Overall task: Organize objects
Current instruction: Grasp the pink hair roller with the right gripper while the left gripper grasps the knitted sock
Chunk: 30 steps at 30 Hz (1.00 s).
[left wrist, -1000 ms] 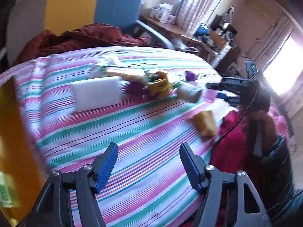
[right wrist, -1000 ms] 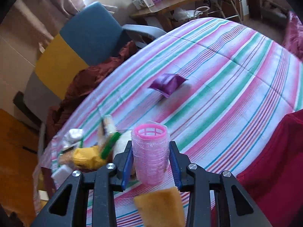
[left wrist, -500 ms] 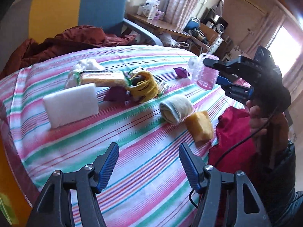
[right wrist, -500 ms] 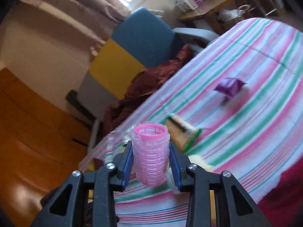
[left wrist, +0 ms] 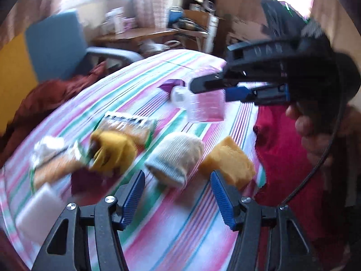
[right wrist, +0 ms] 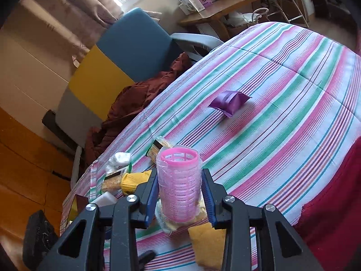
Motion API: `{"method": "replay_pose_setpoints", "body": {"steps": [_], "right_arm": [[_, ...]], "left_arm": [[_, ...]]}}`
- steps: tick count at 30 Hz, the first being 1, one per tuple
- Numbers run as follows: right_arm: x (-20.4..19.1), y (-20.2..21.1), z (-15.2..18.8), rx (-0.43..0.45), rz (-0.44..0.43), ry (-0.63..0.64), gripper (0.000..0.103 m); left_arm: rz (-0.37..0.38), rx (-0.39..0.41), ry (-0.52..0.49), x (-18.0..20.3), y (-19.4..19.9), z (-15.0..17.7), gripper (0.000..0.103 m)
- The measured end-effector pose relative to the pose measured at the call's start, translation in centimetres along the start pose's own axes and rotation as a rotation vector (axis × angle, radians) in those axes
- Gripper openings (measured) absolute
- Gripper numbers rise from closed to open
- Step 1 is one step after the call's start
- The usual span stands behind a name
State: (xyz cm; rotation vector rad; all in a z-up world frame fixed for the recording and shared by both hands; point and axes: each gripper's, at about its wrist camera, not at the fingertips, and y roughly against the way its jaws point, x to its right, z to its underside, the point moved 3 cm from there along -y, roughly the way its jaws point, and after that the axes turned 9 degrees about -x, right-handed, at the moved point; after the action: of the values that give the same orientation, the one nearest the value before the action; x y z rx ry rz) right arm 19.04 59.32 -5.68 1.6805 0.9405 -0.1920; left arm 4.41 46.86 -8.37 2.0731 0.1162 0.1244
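Striped bedding (right wrist: 282,103) in pink, green and white covers the work surface, with a blue-and-yellow chair (right wrist: 126,52) behind it. Right gripper (right wrist: 179,194): jaws closed on the pink hair roller (right wrist: 179,180), held upright and clear of the cloth, above the clutter. Left gripper (left wrist: 178,195): jaws spread wide and empty, hovering just short of the rolled beige sock (left wrist: 176,158) and the orange sponge (left wrist: 227,164). A purple pouch (right wrist: 229,102) lies apart, farther up the bedding. Risks, as judged: the roller is light, hollow and springy, so a squeeze may deform it, or it may slip or roll away on release onto the soft, sloping cloth. The left-wrist view is blurred; with the two grippers near each other over the same pile, a collision seems possible.
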Motion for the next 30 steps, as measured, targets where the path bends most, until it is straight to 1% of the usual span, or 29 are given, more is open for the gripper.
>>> {"method": "replay_pose_setpoints", "body": {"steps": [2, 5, 8, 12, 14, 18, 21, 24, 27, 30], "right_arm": [[0.2, 0.0, 0.0, 0.0, 0.002, -0.001, 0.037], [0.2, -0.1, -0.1, -0.005, -0.005, -0.007, 0.037], [0.2, -0.1, -0.1, -0.007, -0.009, -0.004, 0.037], [0.2, -0.1, -0.1, -0.003, -0.002, -0.005, 0.037], [0.2, 0.0, -0.1, 0.002, 0.005, -0.005, 0.037], [0.4, 0.0, -0.1, 0.003, 0.02, -0.01, 0.037], [0.5, -0.3, -0.2, 0.0, 0.041, -0.009, 0.037], [0.7, -0.5, -0.3, -0.004, 0.075, -0.005, 0.037], [0.5, -1.0, -0.2, -0.014, 0.12, 0.024, 0.037], [0.1, -1.6, -0.1, -0.037, 0.143, 0.056, 0.037]], "left_arm": [[-0.033, -0.016, -0.063, 0.3, -1.0, -0.7, 0.062], [-0.07, -0.034, -0.124, 0.2, -2.3, -1.4, 0.062], [-0.085, -0.064, -0.169, 0.4, -3.6, -1.6, 0.062], [-0.108, -0.076, -0.212, 1.2, -4.9, -1.7, 0.062], [-0.144, -0.07, -0.22, 1.4, -5.5, -1.8, 0.062], [-0.144, -0.078, -0.186, 1.1, -6.5, -1.9, 0.061], [-0.158, -0.073, -0.169, 1.2, -6.6, -1.8, 0.057], [-0.14, -0.056, -0.126, 1.0, -6.0, -1.3, 0.053], [-0.121, -0.043, -0.066, 0.7, -5.1, -0.1, 0.051], [-0.106, -0.025, 0.016, 0.5, -3.6, 2.1, 0.051]]}}
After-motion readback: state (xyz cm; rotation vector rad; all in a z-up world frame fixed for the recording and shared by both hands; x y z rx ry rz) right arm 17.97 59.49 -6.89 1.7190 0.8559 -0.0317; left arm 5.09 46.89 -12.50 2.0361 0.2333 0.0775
